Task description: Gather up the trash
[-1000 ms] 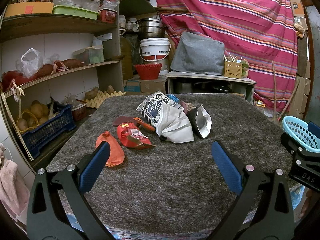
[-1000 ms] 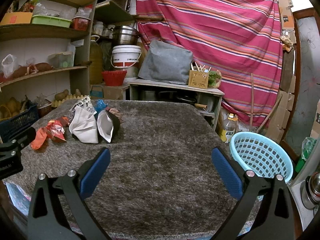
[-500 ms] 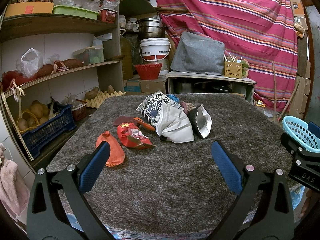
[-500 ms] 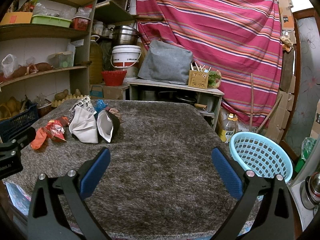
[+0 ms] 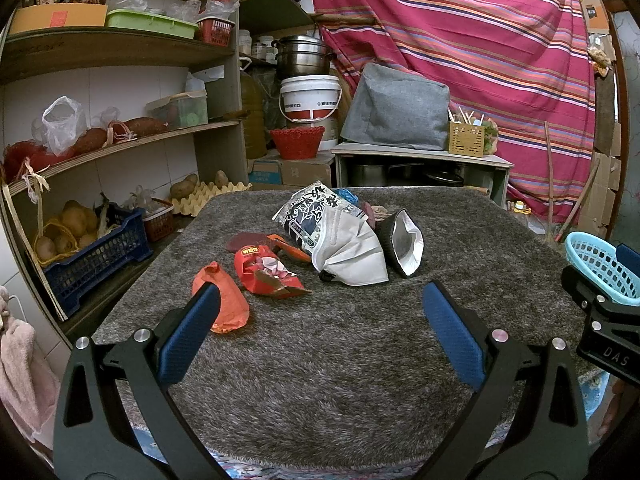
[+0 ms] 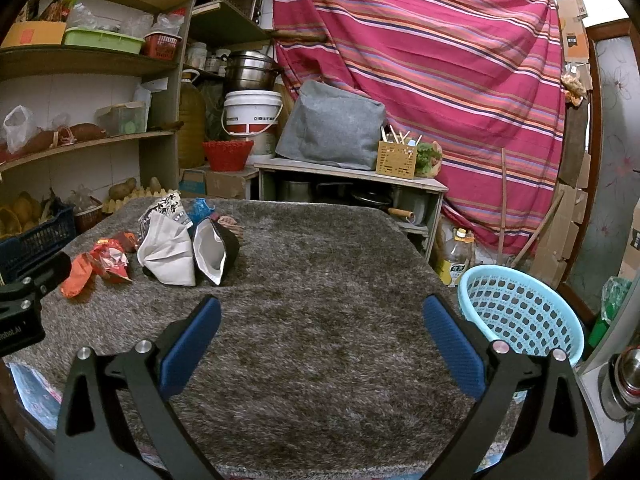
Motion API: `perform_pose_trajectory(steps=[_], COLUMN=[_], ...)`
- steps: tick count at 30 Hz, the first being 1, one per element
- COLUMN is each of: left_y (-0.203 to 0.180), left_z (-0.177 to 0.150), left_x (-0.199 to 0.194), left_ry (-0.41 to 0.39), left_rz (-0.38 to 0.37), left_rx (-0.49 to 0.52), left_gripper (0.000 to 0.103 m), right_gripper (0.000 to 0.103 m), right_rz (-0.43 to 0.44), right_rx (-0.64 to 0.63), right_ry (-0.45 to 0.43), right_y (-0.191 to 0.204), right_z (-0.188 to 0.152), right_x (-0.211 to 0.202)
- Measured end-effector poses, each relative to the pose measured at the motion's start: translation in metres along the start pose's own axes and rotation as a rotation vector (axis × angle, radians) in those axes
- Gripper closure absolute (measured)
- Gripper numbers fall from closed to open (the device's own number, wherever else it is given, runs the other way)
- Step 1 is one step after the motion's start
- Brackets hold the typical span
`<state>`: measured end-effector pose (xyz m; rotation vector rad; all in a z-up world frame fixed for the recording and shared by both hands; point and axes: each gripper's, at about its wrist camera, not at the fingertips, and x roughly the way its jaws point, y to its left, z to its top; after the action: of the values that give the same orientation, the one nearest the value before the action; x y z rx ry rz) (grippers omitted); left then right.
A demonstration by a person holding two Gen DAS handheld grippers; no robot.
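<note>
Several wrappers lie on the grey shaggy table cover (image 5: 340, 352): an orange wrapper (image 5: 224, 300), a red snack bag (image 5: 264, 272), a large white and black bag (image 5: 340, 236) and a black bag with white lining (image 5: 404, 240). They also show at the left in the right wrist view, the white bag (image 6: 168, 248) among them. My left gripper (image 5: 320, 320) is open and empty, short of the trash. My right gripper (image 6: 320, 328) is open and empty over bare cover. A light blue basket (image 6: 520, 312) stands to the right of the table.
Wooden shelves (image 5: 120, 136) with crates and potatoes stand at the left. A low bench (image 5: 420, 156) with a grey bag, a white bucket (image 5: 312, 100) and a striped cloth (image 5: 480, 40) are behind. The right gripper's body (image 5: 600, 320) shows at the left view's right edge.
</note>
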<state>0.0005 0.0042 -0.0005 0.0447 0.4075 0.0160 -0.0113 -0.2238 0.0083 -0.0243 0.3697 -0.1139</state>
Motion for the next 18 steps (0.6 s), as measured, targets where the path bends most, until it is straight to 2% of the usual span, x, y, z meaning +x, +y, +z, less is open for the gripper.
perform_pose_trajectory(steps=[18], left_y=[0.0020], left_z=[-0.0015], left_x=[0.0025], left_ry=[0.007], left_rz=[0.008], left_rx=[0.005], left_gripper=[0.005], right_gripper=[0.004], right_rz=[-0.008], right_rx=[0.009], right_ry=[-0.003], right_y=[-0.0084], right_z=[-0.0071], right_x=[0.0037])
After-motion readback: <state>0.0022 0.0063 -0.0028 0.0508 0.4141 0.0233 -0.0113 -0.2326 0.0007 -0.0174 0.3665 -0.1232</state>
